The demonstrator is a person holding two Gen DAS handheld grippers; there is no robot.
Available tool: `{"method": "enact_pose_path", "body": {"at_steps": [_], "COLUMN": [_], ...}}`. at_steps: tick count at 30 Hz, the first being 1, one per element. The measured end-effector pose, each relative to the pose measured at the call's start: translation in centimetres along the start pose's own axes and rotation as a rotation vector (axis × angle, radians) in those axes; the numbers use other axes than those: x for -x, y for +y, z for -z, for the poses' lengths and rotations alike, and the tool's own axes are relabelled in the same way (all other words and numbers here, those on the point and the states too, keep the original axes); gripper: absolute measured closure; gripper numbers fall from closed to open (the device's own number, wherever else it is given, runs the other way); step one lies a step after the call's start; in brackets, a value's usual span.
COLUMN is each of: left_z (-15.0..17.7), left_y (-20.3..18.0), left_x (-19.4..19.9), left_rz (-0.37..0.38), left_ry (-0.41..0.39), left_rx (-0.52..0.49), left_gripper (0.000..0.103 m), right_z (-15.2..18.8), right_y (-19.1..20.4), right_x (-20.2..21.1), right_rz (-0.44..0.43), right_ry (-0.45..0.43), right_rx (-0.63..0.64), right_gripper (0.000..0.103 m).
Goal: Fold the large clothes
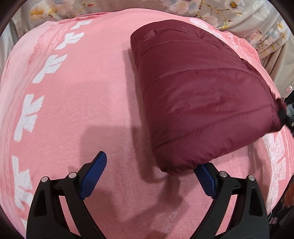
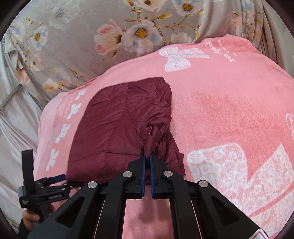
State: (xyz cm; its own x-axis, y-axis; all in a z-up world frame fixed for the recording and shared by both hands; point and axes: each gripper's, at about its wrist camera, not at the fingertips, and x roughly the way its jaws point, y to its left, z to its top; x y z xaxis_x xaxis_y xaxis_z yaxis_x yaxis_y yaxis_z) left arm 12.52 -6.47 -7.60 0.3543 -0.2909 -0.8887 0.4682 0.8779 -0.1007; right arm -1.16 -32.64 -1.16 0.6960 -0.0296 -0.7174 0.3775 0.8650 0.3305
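1. Left wrist view: the left gripper (image 1: 149, 176) hangs low over the pink fleece blanket (image 1: 77, 103), its two blue-padded fingers (image 1: 93, 179) spread wide with nothing pressed between them.
2. A maroon quilted jacket (image 1: 198, 95), folded into a plump rectangular bundle, lies on the blanket right of centre; its near corner sags down between the spread fingers and hides the tip of the right-hand one (I cannot tell whether cloth touches that pad).
3. White leaf-like motifs (image 1: 31, 114) run in a column down the blanket's left border, and a floral bedsheet (image 1: 211, 7) shows past the blanket's far edge.
4. At the right rim of this view a black tool part (image 1: 286, 117) meets the bundle's side corner, too cropped to read clearly.
5. Right wrist view: the right gripper (image 2: 148, 156) has its blue pads drawn almost together, pinching a bunched twist of maroon fabric (image 2: 152, 136) at the jacket's near right edge.
6. From here the jacket (image 2: 114, 125) stretches away to the upper left, its stitched panels smooth on the left and crumpled along the right side where the fabric is gathered.
7. White bow prints (image 2: 182, 58) mark the blanket (image 2: 229, 103) beyond and to the right of the jacket.
8. Low at the left, a person's hand (image 2: 30, 217) grips the handle of the other gripper (image 2: 58, 181), which points at the jacket's near left corner, one blue finger showing beside the cloth.
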Motion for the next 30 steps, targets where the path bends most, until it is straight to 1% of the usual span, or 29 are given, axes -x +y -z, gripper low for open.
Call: {"method": "enact_pose_path", "body": {"at_steps": [5,11,18,19,20,21,23,26,28,30], "left_z": [-0.1,-0.3,-0.4,-0.5,-0.5,-0.5,-0.6,-0.6,-0.8,-1.3], "left_y": [0.0,0.4,0.2,0.3,0.3,0.3,0.3,0.7,1.1,1.8], "left_x": [-0.2,-0.7,-1.2,-1.2,-1.2,-1.0,-0.2,1.7,3.7,5.9], "left_rz": [0.002,0.005,-0.004,-0.007,-0.009,-0.016,-0.024,-0.009,0.018,0.041], "left_ry": [-0.001,0.0,-0.004,-0.005,-0.006,-0.009,-0.019,-0.037,-0.056,-0.102], "left_rx": [0.006,0.013,0.014,0.014,0.011,0.004,-0.016,-0.045,-0.048,-0.035], "left_gripper": [0.014,0.013,0.013,0.013,0.013,0.013,0.014,0.014,0.016,0.015], "right_z": [0.9,2.5,3.1,3.0,2.8,2.6,1.9,0.1,-1.7,-3.7], "right_y": [-1.1,-1.9,-2.3,-2.4,-2.5,-2.6,-2.6,-2.7,-2.6,-2.2], "right_x": [-2.1,-4.5,-4.8,-4.6,-4.2,-3.5,-1.8,0.5,2.0,2.8], "right_rz": [0.023,0.028,0.006,-0.003,-0.013,-0.02,-0.015,0.021,0.042,0.034], "right_ry": [0.05,0.106,0.113,0.116,0.117,0.109,0.079,0.027,-0.016,-0.052], "right_rx": [-0.023,-0.056,-0.077,-0.086,-0.096,-0.105,-0.108,-0.109,-0.116,-0.115], "right_gripper": [0.1,0.1,0.101,0.1,0.097,0.094,0.082,0.081,0.081,0.079]}}
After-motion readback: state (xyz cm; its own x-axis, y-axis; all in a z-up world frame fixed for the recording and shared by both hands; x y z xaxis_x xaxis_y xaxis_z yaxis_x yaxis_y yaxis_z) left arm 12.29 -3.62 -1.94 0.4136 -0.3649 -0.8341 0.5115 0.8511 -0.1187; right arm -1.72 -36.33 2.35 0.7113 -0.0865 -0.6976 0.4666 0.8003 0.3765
